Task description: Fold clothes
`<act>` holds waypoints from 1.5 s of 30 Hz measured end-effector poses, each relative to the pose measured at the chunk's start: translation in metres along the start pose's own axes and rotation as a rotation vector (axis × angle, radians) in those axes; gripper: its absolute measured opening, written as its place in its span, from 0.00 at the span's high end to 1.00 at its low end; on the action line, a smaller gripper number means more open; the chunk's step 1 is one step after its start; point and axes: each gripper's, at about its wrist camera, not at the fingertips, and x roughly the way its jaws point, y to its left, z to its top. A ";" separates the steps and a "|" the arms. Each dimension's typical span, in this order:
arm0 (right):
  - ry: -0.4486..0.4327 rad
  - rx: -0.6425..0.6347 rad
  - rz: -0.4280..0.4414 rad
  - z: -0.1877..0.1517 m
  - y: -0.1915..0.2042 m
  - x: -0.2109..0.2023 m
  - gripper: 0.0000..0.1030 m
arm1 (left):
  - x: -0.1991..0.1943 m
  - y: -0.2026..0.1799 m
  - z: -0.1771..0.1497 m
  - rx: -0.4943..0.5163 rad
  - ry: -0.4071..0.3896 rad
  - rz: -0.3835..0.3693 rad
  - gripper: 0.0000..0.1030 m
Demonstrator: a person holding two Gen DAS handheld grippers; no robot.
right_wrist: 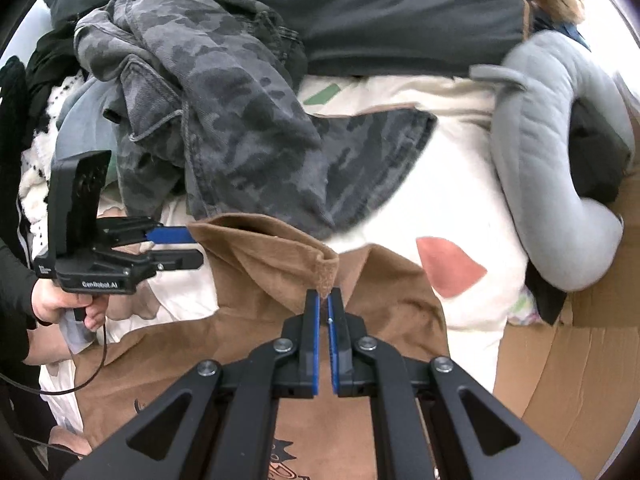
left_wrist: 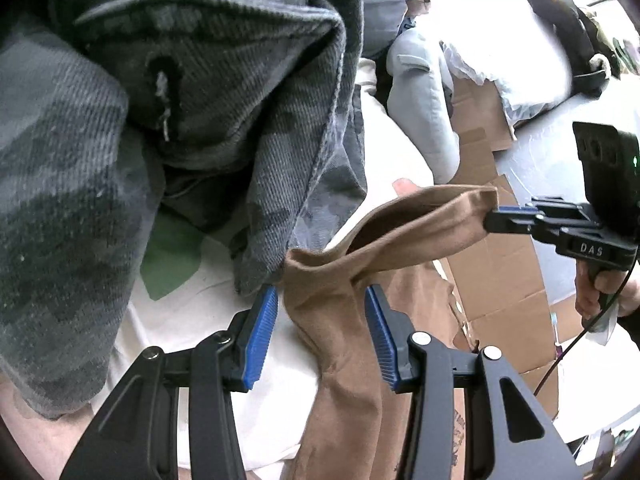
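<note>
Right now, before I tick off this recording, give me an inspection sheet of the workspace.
Surface: white bedsheet with green and pink shapes, mostly covered by clothes.
Job's things: brown garment, spread out, one edge lifted.
Clutter: camouflage garment heaped beside the brown one; grey plush toy along the sheet's edge; dark cloth behind.
Grippers: left hand-held gripper open, brown cloth between its blue pads; right hand-held gripper shut on the brown garment's edge.
Cables: black cable hanging from the left gripper's handle.
Surroundings: flattened cardboard beside the sheet.
</note>
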 end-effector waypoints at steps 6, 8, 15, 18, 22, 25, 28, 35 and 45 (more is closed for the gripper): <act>0.002 0.044 -0.022 -0.020 -0.010 0.006 0.97 | -0.002 0.003 -0.002 0.025 0.001 0.004 0.56; 0.000 0.060 -0.025 -0.025 -0.015 0.007 0.97 | -0.001 0.003 -0.001 0.024 0.001 -0.001 0.56; -0.004 0.086 -0.031 -0.034 -0.022 0.012 0.97 | 0.005 0.003 0.000 -0.011 0.016 -0.042 0.56; -0.001 0.093 -0.037 -0.035 -0.026 0.016 0.97 | 0.008 0.006 0.001 -0.038 0.017 -0.055 0.56; 0.007 0.112 -0.044 -0.037 -0.034 0.023 0.97 | 0.009 0.006 0.006 -0.060 0.005 -0.094 0.56; 0.016 0.121 -0.050 -0.038 -0.039 0.030 0.97 | 0.006 0.004 0.007 -0.044 -0.004 -0.119 0.56; 0.030 0.128 -0.057 -0.039 -0.045 0.037 0.97 | 0.004 0.002 0.009 -0.046 -0.027 -0.112 0.56; 0.045 0.157 -0.068 -0.042 -0.056 0.050 0.97 | 0.016 0.004 0.016 -0.069 -0.073 -0.052 0.56; 0.050 0.173 -0.063 -0.048 -0.058 0.055 0.97 | 0.033 -0.020 0.004 0.115 -0.111 0.142 0.74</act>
